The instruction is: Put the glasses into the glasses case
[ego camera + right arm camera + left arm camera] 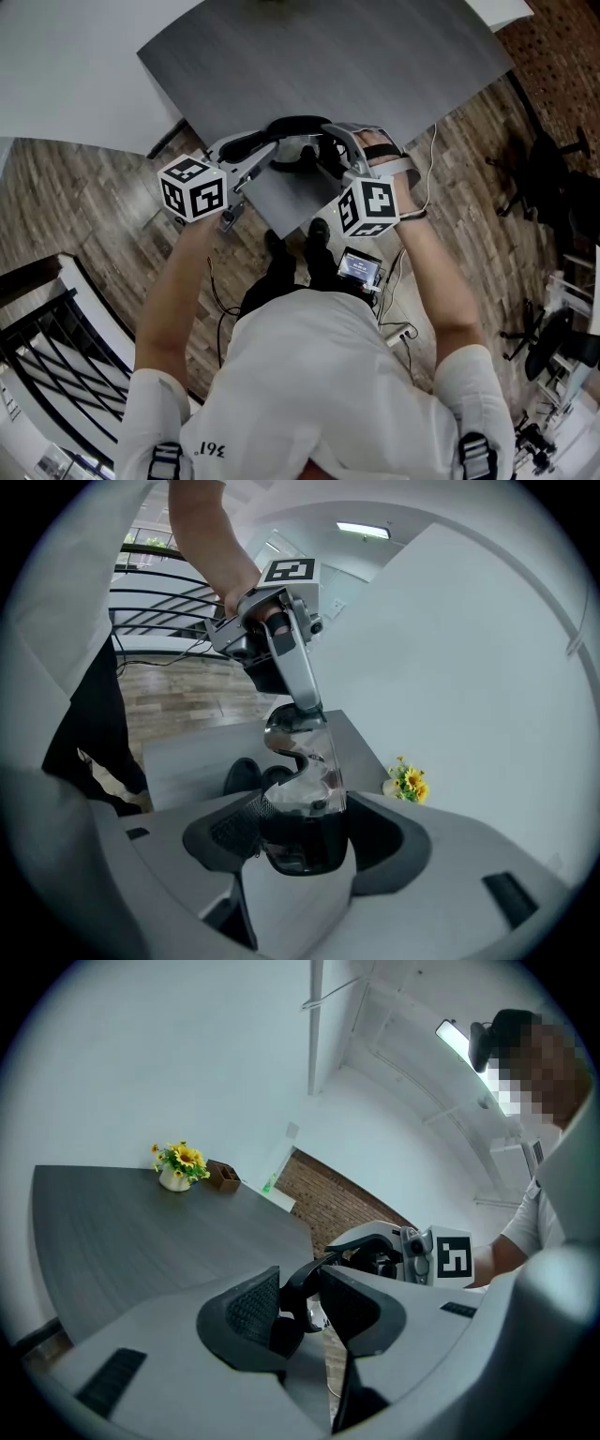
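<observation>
Black-framed glasses [298, 142] with clear lenses hang in the air over the near corner of the dark grey table [375, 56], held between both grippers. My left gripper [267, 150] is shut on one black temple arm [292, 1290], as the left gripper view [298, 1314] shows. My right gripper [339, 148] is shut on the other end; in the right gripper view [302, 834] the lens and frame [309, 761] stand up out of its jaws. Each gripper appears in the other's view. No glasses case shows in any frame.
A small pot of yellow flowers [178, 1162] and a brown box [223, 1176] stand at the table's far end. Below the corner lies wooden floor with the person's shoes [295, 239], a small screen device [361, 267] and cables. Black chairs [553, 178] stand right, a railing [47, 356] left.
</observation>
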The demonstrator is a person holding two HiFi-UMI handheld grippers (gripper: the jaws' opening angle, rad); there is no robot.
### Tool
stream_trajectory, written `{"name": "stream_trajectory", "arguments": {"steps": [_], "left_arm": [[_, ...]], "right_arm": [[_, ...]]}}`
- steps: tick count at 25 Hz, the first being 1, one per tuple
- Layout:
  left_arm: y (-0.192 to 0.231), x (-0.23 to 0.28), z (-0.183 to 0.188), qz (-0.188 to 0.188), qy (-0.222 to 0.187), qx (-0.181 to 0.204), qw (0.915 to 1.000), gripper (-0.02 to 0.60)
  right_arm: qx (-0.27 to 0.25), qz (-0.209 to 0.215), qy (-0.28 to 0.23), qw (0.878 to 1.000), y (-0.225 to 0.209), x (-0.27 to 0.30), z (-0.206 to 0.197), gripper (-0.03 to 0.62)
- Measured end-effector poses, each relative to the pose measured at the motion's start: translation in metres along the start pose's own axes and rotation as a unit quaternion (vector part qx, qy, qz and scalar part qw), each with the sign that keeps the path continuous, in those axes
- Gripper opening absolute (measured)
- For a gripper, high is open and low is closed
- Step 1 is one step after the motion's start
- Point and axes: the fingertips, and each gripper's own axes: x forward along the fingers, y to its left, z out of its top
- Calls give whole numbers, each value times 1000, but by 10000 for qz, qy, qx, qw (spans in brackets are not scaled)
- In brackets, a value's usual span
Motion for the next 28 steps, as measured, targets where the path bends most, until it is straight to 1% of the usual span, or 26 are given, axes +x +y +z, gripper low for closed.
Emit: {"name": "stream_trajectory", "arguments": {"steps": [7, 16, 21, 28], "left_arm": [[28, 17, -6, 174, -10, -108, 9998, 137], [60, 31, -33, 469, 242, -335, 9980, 137], [72, 42, -46, 548, 388, -394, 9970, 137], [88, 47, -64, 639, 543, -538, 9950, 137]], "right_arm": [[30, 21, 85, 10000, -3, 28, -15, 287], [79, 415, 341, 9985, 14, 69, -33, 287], [119, 583, 529, 9968, 22, 86, -45, 288], [136, 776, 648, 9948, 36, 104, -53, 288]]}}
